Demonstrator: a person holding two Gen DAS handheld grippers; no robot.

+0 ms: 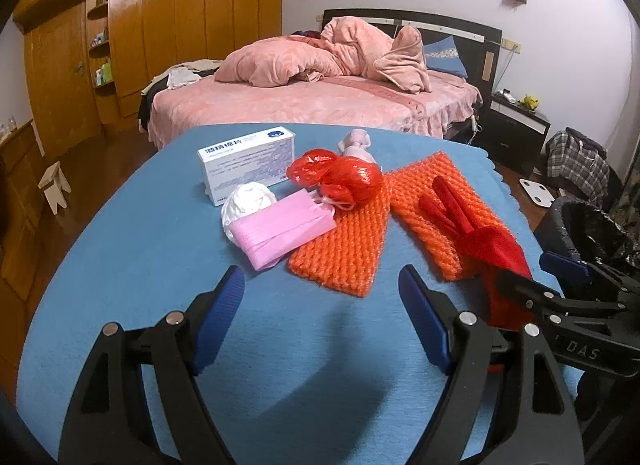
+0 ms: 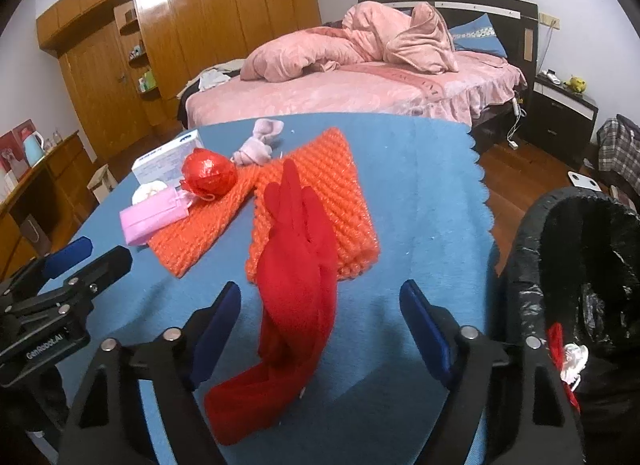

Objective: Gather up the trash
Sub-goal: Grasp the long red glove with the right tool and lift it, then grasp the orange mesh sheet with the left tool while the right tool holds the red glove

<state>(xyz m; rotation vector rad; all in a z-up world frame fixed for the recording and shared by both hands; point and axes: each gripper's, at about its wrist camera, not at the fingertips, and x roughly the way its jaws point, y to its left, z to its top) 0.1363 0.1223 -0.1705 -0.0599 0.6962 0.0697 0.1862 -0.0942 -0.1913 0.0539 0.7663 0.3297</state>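
Observation:
Trash lies on a blue-covered table (image 1: pixel 140 245): a white box (image 1: pixel 248 163), a white wad (image 1: pixel 248 201), a pink mask pack (image 1: pixel 280 231), a knotted red plastic bag (image 1: pixel 340 177), a pale pink bag (image 1: pixel 356 145), two orange foam nets (image 1: pixel 344 249) (image 1: pixel 440 209) and a red glove (image 2: pixel 296 265). My left gripper (image 1: pixel 320 329) is open and empty, just short of the near net. My right gripper (image 2: pixel 320 329) is open with the red glove lying between its fingers. A black-lined bin (image 2: pixel 576 265) stands at the table's right.
The bin holds some red and white scraps (image 2: pixel 568 357). A pink bed (image 1: pixel 320 105) lies beyond the table, a wooden wardrobe (image 1: pixel 160 25) at the left, a dark nightstand (image 1: pixel 516 121) and a plaid bag (image 1: pixel 576 161) at the right. A small stool (image 1: pixel 56 185) stands on the floor.

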